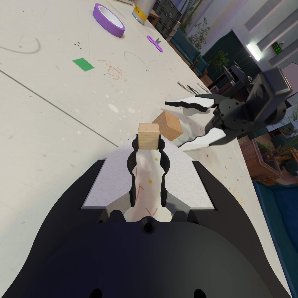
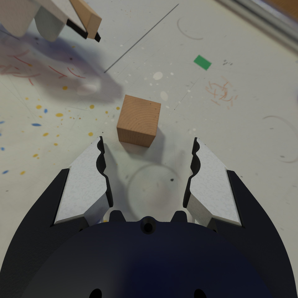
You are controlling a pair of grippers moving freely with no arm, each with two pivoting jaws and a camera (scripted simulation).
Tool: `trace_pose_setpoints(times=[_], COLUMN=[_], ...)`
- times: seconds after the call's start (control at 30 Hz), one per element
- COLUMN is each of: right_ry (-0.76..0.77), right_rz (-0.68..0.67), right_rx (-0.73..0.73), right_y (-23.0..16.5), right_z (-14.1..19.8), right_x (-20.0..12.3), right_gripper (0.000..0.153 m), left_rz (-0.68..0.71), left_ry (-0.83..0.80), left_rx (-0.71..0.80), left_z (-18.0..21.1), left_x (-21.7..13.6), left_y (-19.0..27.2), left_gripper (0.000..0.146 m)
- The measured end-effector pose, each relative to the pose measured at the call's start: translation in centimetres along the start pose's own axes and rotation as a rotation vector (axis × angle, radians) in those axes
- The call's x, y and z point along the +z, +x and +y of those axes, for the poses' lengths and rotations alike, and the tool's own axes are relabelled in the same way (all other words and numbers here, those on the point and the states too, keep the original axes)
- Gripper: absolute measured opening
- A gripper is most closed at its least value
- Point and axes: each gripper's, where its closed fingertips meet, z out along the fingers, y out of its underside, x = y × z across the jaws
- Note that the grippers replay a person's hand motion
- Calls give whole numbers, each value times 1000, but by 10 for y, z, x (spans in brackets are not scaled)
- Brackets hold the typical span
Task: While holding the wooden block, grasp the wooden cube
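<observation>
Between the two fingers of the left tool, a small pale wooden block is sitting clamped at the tips, lifted above the counter. Just behind it in the left wrist view, the darker wooden cube is resting on the counter, not touched by anything.

The right tool is hovering near the cube with its fingers standing wide apart and nothing between them. In the right wrist view the cube is lying just ahead of the fingertips, slightly toward the left finger, and its shadow is falling to the right side. The left tool with the block is showing in the upper left corner of that view, well above the counter.

Farther away on the counter, a purple roll of tape, a small purple pair of scissors, a white and yellow can and a green patch are lying. Paint spots and pencil scribbles are covering the surface.
</observation>
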Motion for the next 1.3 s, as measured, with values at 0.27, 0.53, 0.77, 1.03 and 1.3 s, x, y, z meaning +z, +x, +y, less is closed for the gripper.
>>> trace_pose_setpoints(times=[0.27, 0.53, 0.77, 1.03, 1.3], right_ry=[125, 86, 49, 5, -25], right_rz=[100, 6, -46, -13, 20], right_rx=[-40, 248, 324, 333, 359], right_y=[-18, -8, -12, -11, -12], right_z=[-15, -18, -15, -11, -6], right_x=[-10, 9, 11, 6, 0], right_gripper=[72, 69, 49, 49, 49], left_rz=[13, 73, 117, 131, 123], left_ry=[-6, -41, -61, -63, -49], left_rx=[1, 5, 3, -19, -13], left_z=[2, 8, 14, 15, 18], left_x=[1, 3, 8, 10, 11], left_y=[2, 13, 23, 25, 30], left_gripper=[24, 24, 24, 24, 24])
